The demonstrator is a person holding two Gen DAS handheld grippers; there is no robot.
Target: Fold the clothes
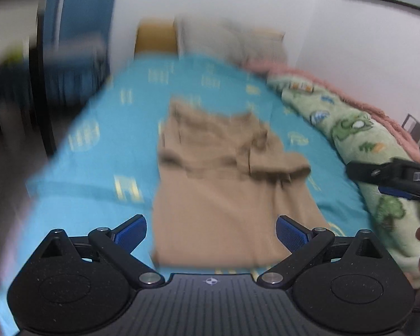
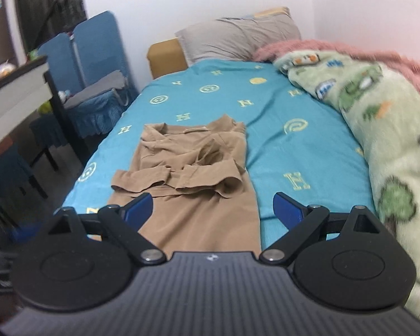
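Jaws of both grippers gape above tan shirt (image 2: 193, 168) on bed (image 2: 280, 151).

Bare teal sheet (image 2: 280, 151) is lying open right of the tan shirt (image 2: 193, 173); the green blanket (image 2: 383, 140) is blocking further right.

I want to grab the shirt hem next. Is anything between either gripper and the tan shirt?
Nothing visible. The tan shirt lies in the open on the teal bedsheet, right ahead of the left gripper and the right gripper, jaws open. The green blanket sits off to the side.
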